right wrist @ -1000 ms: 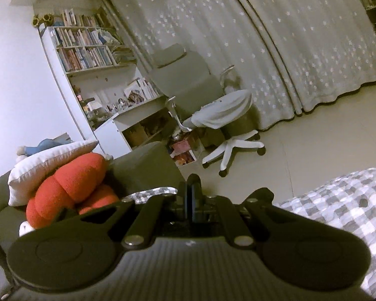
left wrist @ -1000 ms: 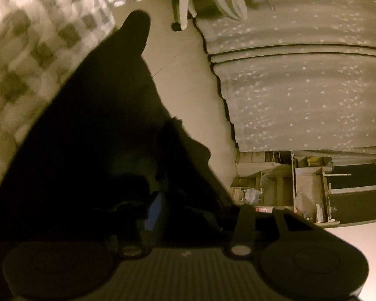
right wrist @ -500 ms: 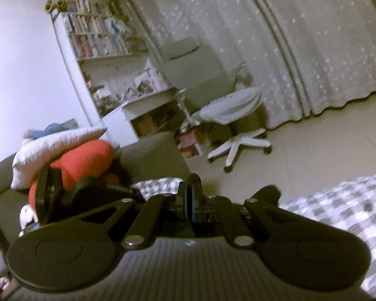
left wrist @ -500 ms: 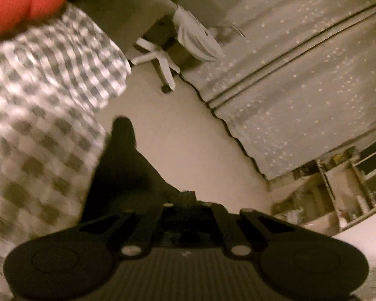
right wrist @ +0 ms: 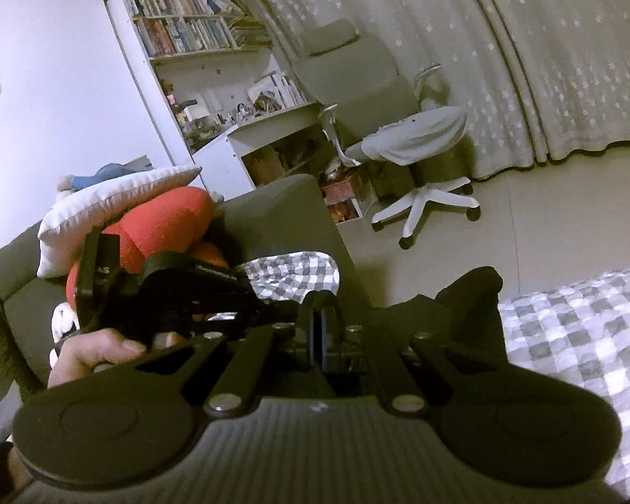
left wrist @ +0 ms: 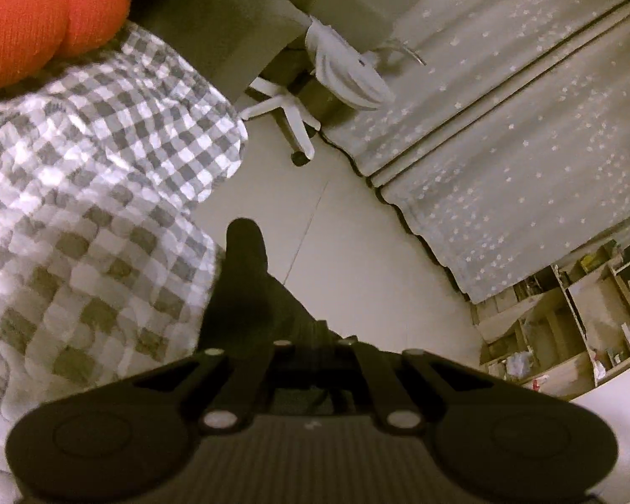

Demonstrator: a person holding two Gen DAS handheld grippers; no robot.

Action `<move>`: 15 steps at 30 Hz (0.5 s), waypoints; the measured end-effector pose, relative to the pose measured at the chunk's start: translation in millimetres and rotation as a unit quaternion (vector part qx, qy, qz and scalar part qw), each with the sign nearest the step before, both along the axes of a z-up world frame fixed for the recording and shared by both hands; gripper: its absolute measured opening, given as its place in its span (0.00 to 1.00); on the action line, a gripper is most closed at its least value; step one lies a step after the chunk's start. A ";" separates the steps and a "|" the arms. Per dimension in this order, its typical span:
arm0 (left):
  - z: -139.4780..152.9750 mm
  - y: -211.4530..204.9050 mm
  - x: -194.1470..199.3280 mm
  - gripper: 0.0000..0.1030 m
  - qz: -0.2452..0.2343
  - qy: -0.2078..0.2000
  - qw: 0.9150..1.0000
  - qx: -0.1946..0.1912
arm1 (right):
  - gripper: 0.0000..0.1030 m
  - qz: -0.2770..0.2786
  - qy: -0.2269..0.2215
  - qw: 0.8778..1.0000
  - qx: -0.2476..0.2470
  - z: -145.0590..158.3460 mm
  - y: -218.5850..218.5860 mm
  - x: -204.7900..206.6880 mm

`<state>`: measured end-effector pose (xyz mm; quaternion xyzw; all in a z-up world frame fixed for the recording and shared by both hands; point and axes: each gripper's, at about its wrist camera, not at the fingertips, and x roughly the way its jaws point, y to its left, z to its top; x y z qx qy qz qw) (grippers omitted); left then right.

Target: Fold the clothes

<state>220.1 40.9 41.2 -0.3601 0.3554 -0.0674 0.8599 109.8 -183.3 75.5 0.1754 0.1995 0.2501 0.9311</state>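
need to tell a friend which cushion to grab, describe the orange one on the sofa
Find the grey sofa below the bookshelf. Against its backrest, under a white pillow, sits the orange cushion: plump, lobed, the only bright thing there.

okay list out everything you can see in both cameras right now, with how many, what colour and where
garment: one, black, pinched in the left claw, hanging past the bed edge
bedspread: one, grey and white check, left of the left view
cushion: one, red, on the sofa
pillow: one, white, on top of the cushion
sofa: one, grey, behind the bed
chair: one, grey with white base, by the curtains
curtains: grey with pale stars, along the far wall
bookshelf: one, white, full of books, in the corner
floor: pale, between bed and curtains
hand: one, holding the left claw
left claw: black, shut on the garment
right claw: black, shut
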 end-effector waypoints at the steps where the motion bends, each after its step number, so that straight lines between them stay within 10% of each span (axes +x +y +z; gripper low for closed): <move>1: 0.3 0.5 0.1 0.00 -0.001 -0.001 1.000 -0.001 | 0.04 -0.003 -0.004 1.000 0.005 1.0 -1.2 -0.7; 15: -19.8 4.0 0.5 0.00 -0.003 0.044 0.997 -0.070 | 0.04 -0.048 -0.003 0.994 0.095 5.0 -28.8 -1.8</move>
